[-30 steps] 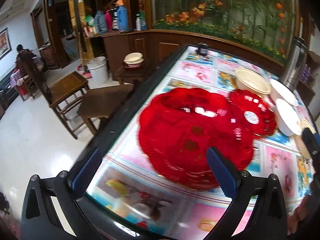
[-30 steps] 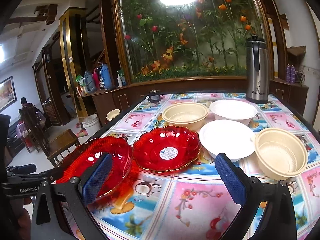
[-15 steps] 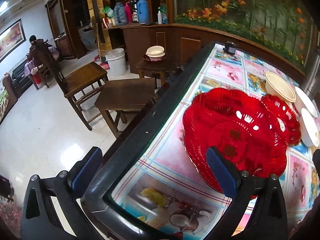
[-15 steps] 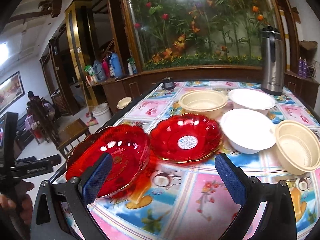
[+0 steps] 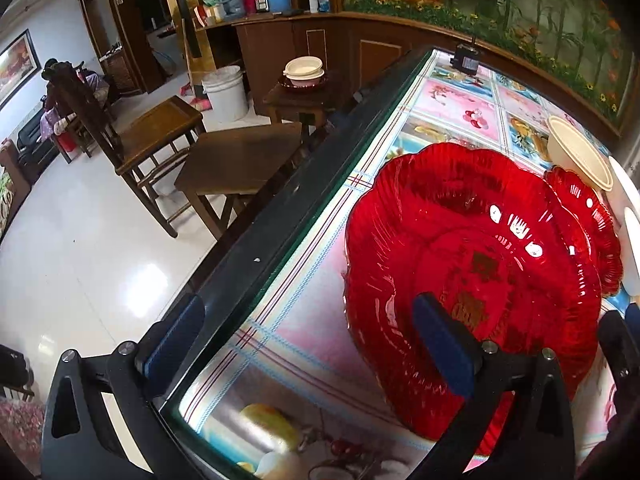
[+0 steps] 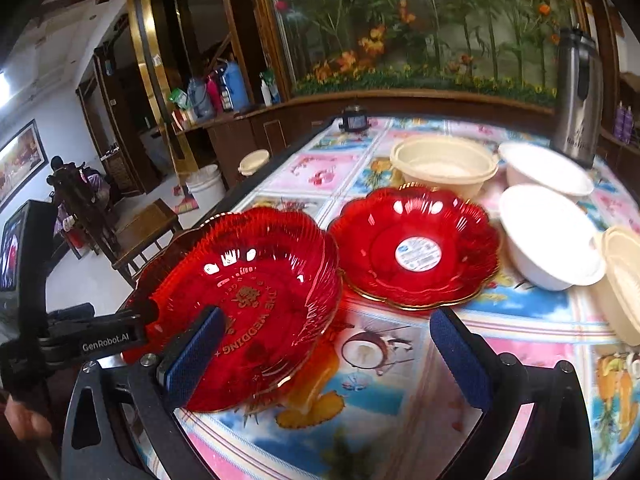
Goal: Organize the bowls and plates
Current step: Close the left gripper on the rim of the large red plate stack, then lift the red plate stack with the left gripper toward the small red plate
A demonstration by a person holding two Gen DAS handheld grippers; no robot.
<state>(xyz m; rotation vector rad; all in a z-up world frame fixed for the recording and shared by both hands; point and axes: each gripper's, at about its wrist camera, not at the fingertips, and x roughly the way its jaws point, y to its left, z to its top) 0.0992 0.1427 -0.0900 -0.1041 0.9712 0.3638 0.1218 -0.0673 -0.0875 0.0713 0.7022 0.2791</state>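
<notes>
- The large red plate sits at the table edge, just left of the stickered red plate. Its rim looks raised on the stickered plate's side, though I cannot tell if it clears the table.
- It looks like thin, rigid, glossy plastic: probably light, slippery, and likely to flex or crack if pinched hard.
- Its scalloped, ribbed rim is the best place to take hold.
- The left gripper has wide fingers, holding nothing; one finger hangs over the plate.
- The right gripper is also wide and empty.
- Cream bowl and white bowls stand beyond the stickered plate.
</notes>
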